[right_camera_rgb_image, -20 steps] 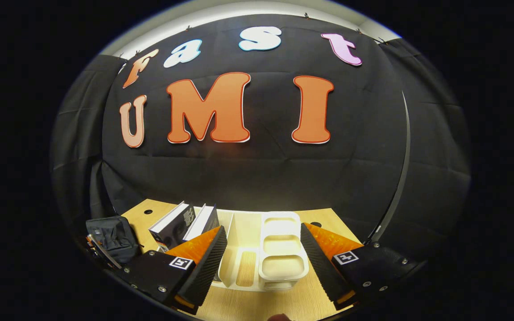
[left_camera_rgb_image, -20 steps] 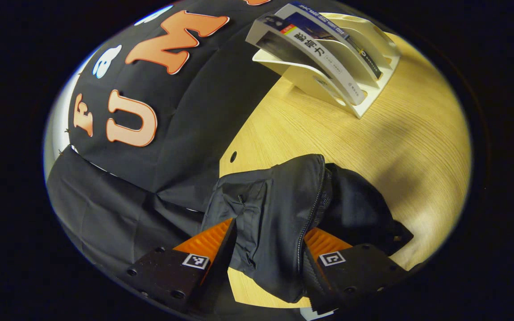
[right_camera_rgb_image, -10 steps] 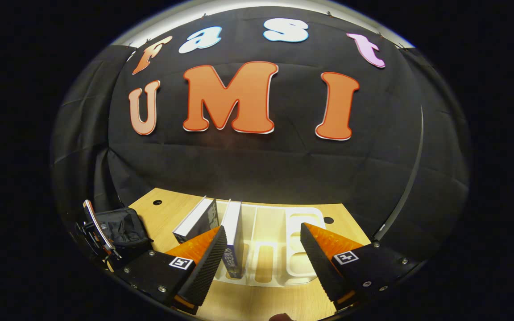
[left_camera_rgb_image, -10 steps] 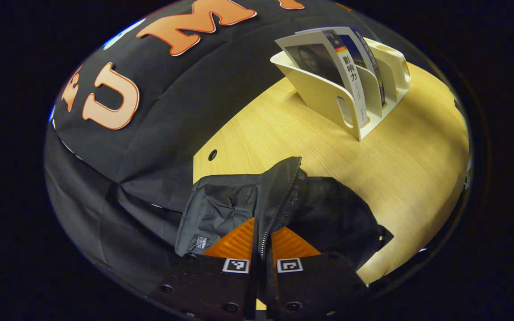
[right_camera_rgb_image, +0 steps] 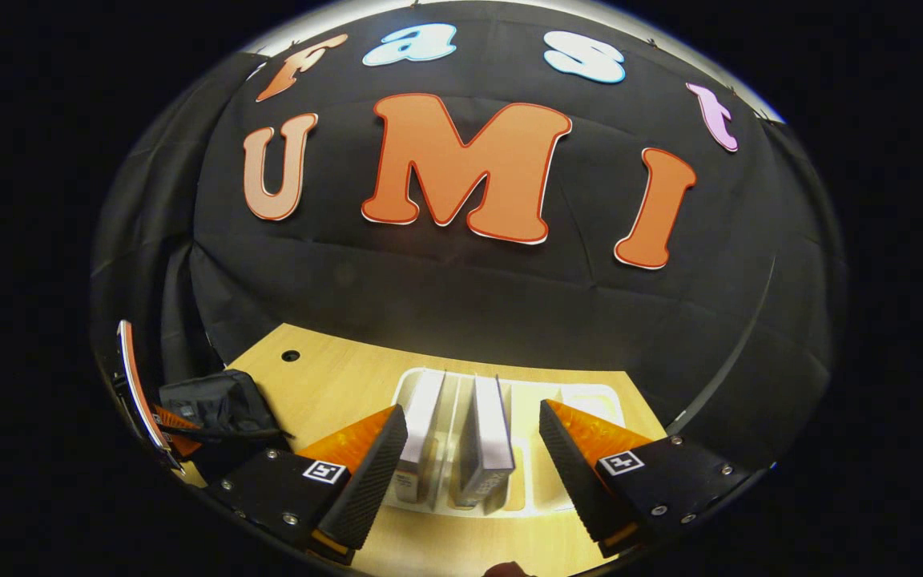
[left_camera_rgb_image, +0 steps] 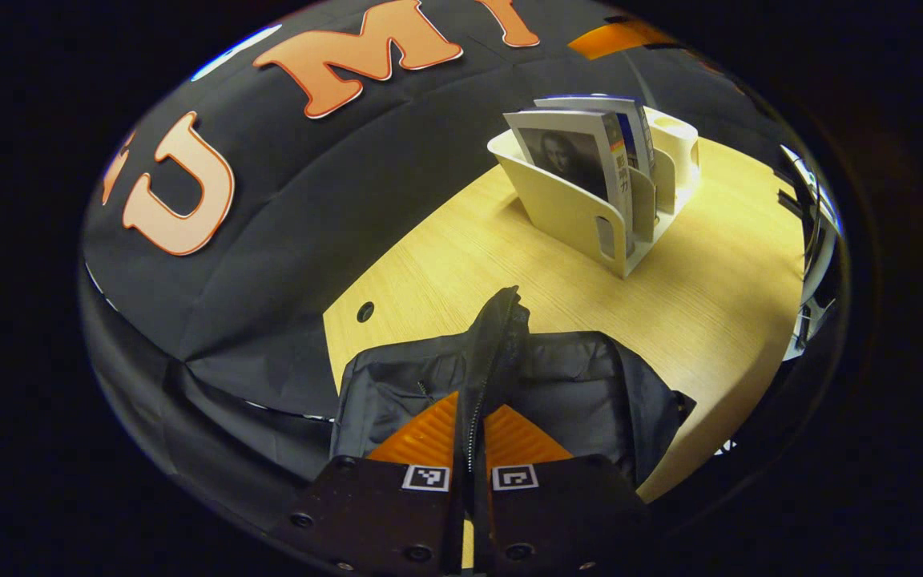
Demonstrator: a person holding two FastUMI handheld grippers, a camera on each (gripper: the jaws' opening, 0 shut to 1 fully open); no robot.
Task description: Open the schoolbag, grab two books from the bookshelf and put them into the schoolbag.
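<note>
Black schoolbag (left_camera_rgb_image: 574, 393), cream bookshelf (left_camera_rgb_image: 566, 212)

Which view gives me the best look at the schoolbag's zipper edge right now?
The left gripper view: the schoolbag lies right ahead, and the left gripper is shut on its raised zipper edge. In the right gripper view the schoolbag sits small at the left edge, its zipper too small to make out.

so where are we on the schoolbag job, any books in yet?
Nothing finished. In hand: the left claw is shut on the schoolbag at its zipper edge, pulling it up; whether it is open enough is hard to tell. The right claw hangs open above the bookshelf, with one of the two books between its fingers, ungripped. Left: both books into the bag.
</note>
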